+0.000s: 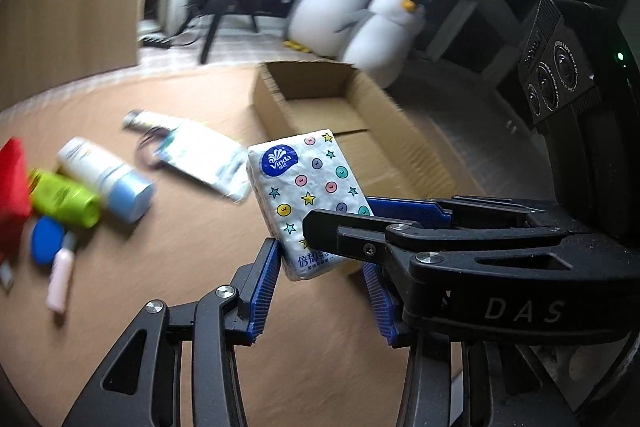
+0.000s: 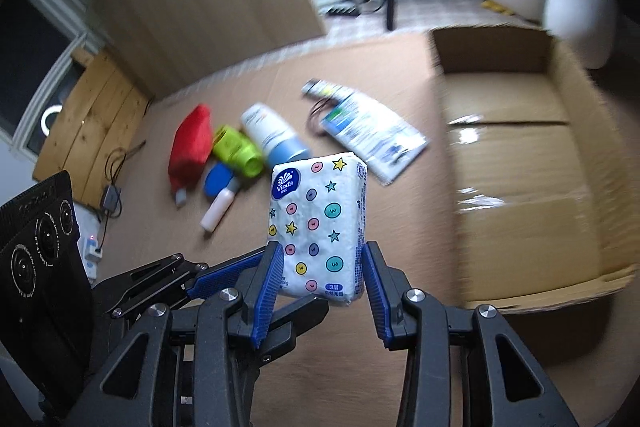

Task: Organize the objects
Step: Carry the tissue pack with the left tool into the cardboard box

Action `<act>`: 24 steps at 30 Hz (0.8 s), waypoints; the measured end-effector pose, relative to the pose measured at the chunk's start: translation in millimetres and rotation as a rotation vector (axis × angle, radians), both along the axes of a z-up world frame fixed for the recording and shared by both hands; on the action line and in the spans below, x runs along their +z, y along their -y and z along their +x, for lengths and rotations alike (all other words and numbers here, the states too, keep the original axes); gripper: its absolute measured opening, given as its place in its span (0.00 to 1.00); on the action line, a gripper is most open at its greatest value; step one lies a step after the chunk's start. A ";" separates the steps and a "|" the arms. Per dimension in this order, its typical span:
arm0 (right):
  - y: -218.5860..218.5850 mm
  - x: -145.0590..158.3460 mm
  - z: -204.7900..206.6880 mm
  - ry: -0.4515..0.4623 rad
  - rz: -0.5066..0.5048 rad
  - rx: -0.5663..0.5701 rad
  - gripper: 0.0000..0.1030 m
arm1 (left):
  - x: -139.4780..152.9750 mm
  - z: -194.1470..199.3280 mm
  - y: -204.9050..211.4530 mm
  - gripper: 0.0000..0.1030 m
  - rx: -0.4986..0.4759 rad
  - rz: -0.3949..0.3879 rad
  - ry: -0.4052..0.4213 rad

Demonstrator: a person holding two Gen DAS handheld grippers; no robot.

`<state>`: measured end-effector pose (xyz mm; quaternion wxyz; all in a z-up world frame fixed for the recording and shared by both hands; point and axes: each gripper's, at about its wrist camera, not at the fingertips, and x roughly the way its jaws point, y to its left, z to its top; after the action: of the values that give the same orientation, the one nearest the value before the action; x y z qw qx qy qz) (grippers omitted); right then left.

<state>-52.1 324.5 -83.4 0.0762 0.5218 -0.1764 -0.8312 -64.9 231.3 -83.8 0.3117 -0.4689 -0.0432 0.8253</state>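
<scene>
Your right gripper (image 2: pixel 322 267) and left gripper (image 1: pixel 320 275) both clamp the tissue pack (image 2: pixel 318 223), raised off the tabletop (image 2: pixel 360 355) near the box (image 2: pixel 520 187).

A white plastic-wrapped tissue pack (image 2: pixel 318 223) printed with stars and coloured dots, upright, seemingly raised above the surface.

Black linkage arms, silver screws, ribbed blue jaws.

The white star-and-button-patterned tissue pack (image 2: pixel 318 227) bears "Vinda" in a blue roundel. The black gripper body (image 1: pixel 520 307) reads "DAS".
</scene>
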 end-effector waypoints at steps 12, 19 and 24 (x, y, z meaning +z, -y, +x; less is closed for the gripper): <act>-79.8 0.5 16.6 0.002 0.020 -0.133 0.36 | -12.3 -10.5 -76.5 0.45 -0.087 -0.003 0.009; -94.8 -3.4 19.5 0.005 0.034 -0.156 0.36 | -12.0 -12.7 -84.6 0.55 -0.084 -0.017 0.003; -96.1 0.8 20.2 -0.012 0.070 -0.173 0.42 | -9.6 -12.0 -72.2 0.61 -0.061 -0.029 -0.010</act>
<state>-31.9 420.6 -82.6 -0.0132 0.5019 -0.1913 -0.8434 -76.9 303.5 -93.4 0.3303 -0.4704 -0.0153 0.8182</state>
